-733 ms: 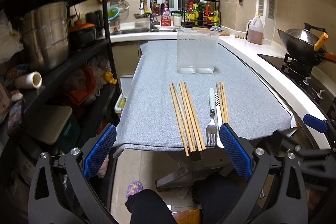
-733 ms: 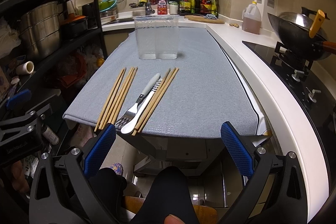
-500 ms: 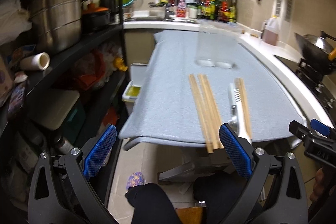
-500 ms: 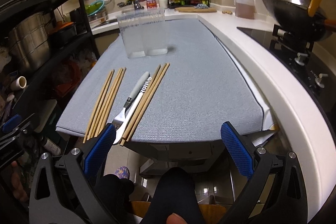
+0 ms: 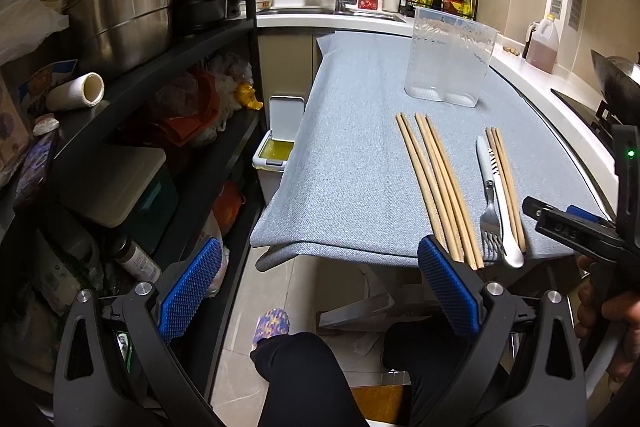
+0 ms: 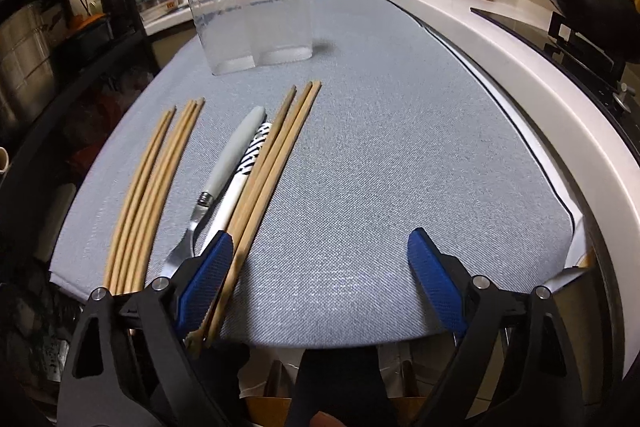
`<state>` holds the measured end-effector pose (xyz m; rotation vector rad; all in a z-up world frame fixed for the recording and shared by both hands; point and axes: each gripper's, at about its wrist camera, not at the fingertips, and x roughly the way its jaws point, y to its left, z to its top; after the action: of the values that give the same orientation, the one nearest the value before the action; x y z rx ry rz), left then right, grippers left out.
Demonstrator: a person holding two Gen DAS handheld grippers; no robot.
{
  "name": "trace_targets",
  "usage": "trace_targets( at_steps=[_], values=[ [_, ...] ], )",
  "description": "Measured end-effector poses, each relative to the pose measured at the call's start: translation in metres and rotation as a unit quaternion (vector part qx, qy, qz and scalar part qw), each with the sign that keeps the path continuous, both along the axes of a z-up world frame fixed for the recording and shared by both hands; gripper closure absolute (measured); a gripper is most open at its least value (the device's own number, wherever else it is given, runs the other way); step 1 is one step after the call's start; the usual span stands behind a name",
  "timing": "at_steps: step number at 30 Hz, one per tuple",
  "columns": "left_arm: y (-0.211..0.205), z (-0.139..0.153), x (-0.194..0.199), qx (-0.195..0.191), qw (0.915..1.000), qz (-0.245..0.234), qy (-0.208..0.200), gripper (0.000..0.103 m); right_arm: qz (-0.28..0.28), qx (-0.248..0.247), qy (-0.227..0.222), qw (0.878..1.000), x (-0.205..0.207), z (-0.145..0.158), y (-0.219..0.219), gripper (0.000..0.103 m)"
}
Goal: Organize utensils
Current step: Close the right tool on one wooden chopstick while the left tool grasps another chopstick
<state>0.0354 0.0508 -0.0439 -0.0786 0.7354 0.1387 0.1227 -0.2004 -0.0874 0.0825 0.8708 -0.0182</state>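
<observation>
Chopsticks [image 6: 276,163] were laid parallel on the tabletop [image 6: 400,147] for pickup. Right gripper [image 6: 316,279] fingers were closing, wide, nothing held; left gripper [image 5: 316,287] fingers were spread, empty.

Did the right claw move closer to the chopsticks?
Yes. The right claw has moved forward and down over the grey mat, toward the clear container; its closing left finger now overlaps the nearest chopsticks.

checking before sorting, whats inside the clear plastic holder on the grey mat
The clear plastic two-compartment holder looks empty: only its base and the grey mat show through. Glare blurs its back wall.
</observation>
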Motion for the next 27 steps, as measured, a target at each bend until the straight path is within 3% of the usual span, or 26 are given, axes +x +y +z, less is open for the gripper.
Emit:
trace_targets(
  at_steps=[8,14,19,24,27],
  values=[
    [-0.001,-0.005,0.004,0.004,1.0,-0.001,0.008,0.008,-0.01,-0.057,-0.012,0.998,0.012,-0.006,-0.004,0.015],
    [-0.006,-0.007,0.007,0.006,0.9999,-0.005,0.014,0.008,-0.015,-0.004,-0.012,1.0,0.009,-0.002,-0.024,0.014],
    [-0.012,-0.004,0.009,0.012,0.9998,-0.013,0.012,0.008,0.006,-0.007,-0.004,1.0,0.017,-0.004,-0.005,0.014],
    [-0.012,-0.003,0.008,0.014,0.9998,-0.011,0.01,0.008,0.008,-0.056,0.003,0.998,0.023,-0.005,0.007,0.011],
    [-0.011,-0.003,0.008,0.013,0.9998,-0.009,0.013,0.008,0.003,-0.051,0.011,0.999,0.023,-0.003,0.001,0.011]
  ],
)
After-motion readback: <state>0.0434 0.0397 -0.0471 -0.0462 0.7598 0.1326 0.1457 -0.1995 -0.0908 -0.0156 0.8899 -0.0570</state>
